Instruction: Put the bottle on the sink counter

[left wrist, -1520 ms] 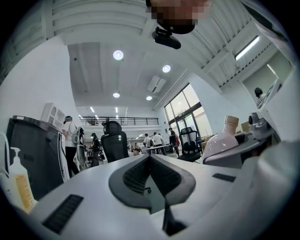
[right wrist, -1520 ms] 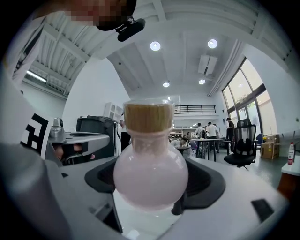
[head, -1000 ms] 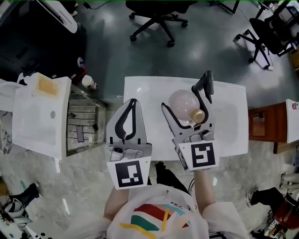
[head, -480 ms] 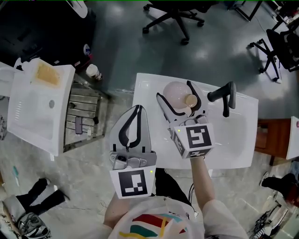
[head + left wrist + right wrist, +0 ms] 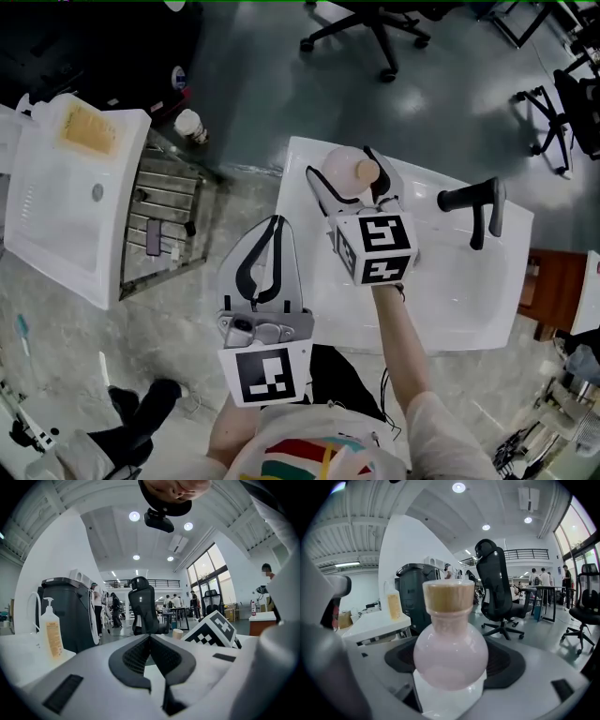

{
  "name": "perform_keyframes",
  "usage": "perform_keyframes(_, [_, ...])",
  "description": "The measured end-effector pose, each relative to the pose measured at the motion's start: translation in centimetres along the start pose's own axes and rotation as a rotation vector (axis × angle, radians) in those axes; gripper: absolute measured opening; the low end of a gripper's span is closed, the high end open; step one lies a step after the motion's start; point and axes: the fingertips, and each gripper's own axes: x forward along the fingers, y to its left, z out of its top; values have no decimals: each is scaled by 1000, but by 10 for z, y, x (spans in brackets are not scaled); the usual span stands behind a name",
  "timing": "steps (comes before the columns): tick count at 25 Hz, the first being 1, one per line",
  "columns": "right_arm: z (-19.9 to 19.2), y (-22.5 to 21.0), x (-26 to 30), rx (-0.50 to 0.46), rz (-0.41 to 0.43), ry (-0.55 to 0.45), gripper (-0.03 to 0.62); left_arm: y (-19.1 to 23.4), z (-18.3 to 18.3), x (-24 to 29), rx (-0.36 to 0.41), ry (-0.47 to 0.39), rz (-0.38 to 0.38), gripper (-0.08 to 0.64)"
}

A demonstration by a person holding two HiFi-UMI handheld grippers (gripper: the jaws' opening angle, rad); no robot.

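A round pink bottle (image 5: pixel 339 167) with a wooden cap sits between the jaws of my right gripper (image 5: pixel 343 178), which is shut on its belly. In the head view it hangs over the far left corner of the white sink counter (image 5: pixel 314 281), left of the black faucet (image 5: pixel 476 202). The right gripper view shows the bottle (image 5: pixel 450 653) upright with white counter just beneath; whether they touch I cannot tell. My left gripper (image 5: pixel 273 225) is shut and empty, off the counter's left front edge; its jaws meet in the left gripper view (image 5: pixel 150 639).
A second white sink unit (image 5: pixel 66 206) stands at the left, with a metal rack (image 5: pixel 159 225) between it and the counter. A soap dispenser (image 5: pixel 50 632) is on that unit. Office chairs (image 5: pixel 375 28) stand beyond. A wooden cabinet (image 5: pixel 544 291) is at the right.
My right gripper has carried the bottle from beside the faucet to the counter's far left corner. The left gripper has stayed shut near the front left edge.
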Motion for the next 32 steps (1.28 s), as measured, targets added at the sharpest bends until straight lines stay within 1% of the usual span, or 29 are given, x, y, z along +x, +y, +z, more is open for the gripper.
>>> perform_keyframes(7, [-27, 0, 25, -8, 1, 100, 410, 4, -18, 3, -9, 26, 4, 18])
perform_keyframes(15, [-50, 10, 41, -30, 18, 174, 410, 8, -31, 1, -11, 52, 7, 18])
perform_keyframes(18, [-59, 13, 45, -29, 31, 202, 410, 10, -35, -1, -19, 50, 10, 18])
perform_keyframes(22, [-70, 16, 49, -23, 39, 242, 410, 11, -40, -5, -12, 58, 13, 18])
perform_keyframes(28, [-80, 15, 53, -33, 27, 288, 410, 14, -47, -12, -3, 75, 8, 18])
perform_keyframes(32, [-82, 15, 56, -46, 14, 299, 410, 19, -53, -15, -11, 88, 23, 18])
